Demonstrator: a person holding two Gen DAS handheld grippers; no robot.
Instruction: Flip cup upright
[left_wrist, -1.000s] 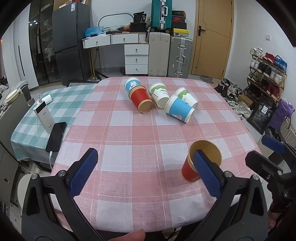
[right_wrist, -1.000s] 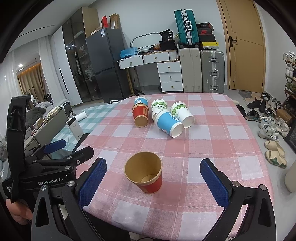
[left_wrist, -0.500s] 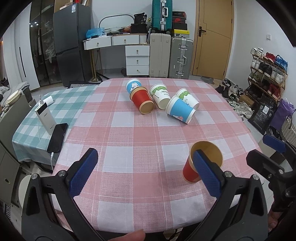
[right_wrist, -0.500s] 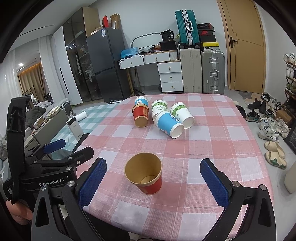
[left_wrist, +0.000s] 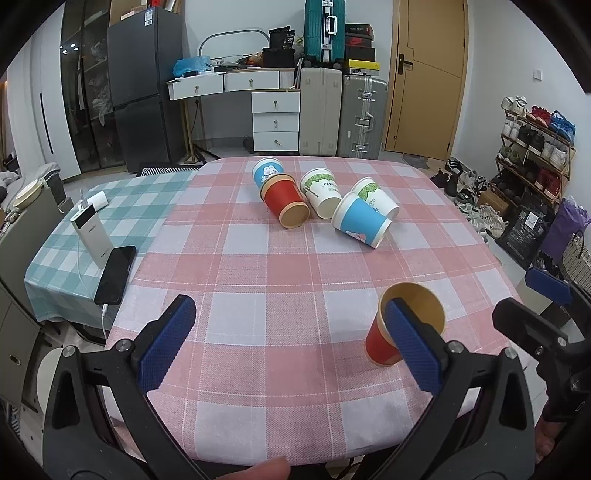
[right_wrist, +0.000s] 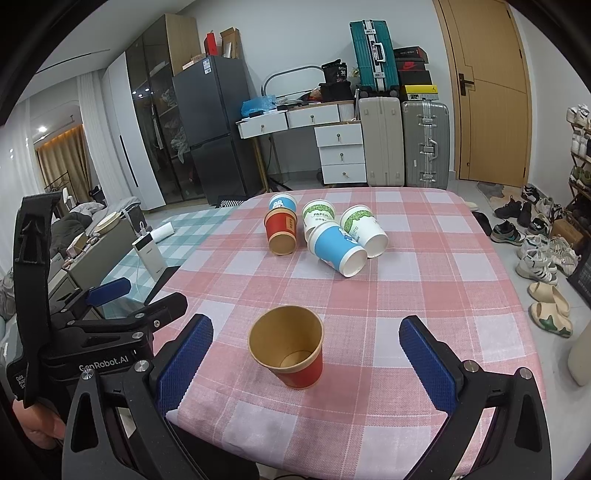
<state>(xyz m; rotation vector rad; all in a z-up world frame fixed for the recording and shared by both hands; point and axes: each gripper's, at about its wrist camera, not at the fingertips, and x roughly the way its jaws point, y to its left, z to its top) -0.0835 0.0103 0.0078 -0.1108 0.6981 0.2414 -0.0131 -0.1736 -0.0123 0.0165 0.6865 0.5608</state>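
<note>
The red cup stands upright on the surface, mouth up, close to the near edge. In the right wrist view it is seen between the two blue pads of the right gripper, touched by neither. The jaws are spread wide apart and nothing is held.

The left gripper is positioned to the left of that cup, over bare cloth. Its jaws are likewise wide apart and empty; its right pad only overlaps the cup in the left wrist view, with no contact shown.

Further back, a cluster of five cups is found on the surface. A second red cup, a blue cup and two white cups with green print are lying on their sides. A small blue cup with a rabbit print is partly hidden behind the second red cup, and its pose cannot be judged with certainty.

Step in hand, as judged: one cup is set upright and released; the toppled cups are not yet attended to.

The next move is expected to require an open gripper to be carried forward to one toppled cup, the jaws to be closed across its wall, and the cup to be rotated until its base meets the surface. Light clamping is advised, since thin paper walls are likely to buckle.

A power bank and a phone are located on the adjoining green checked cloth, well apart from the cups.
</note>
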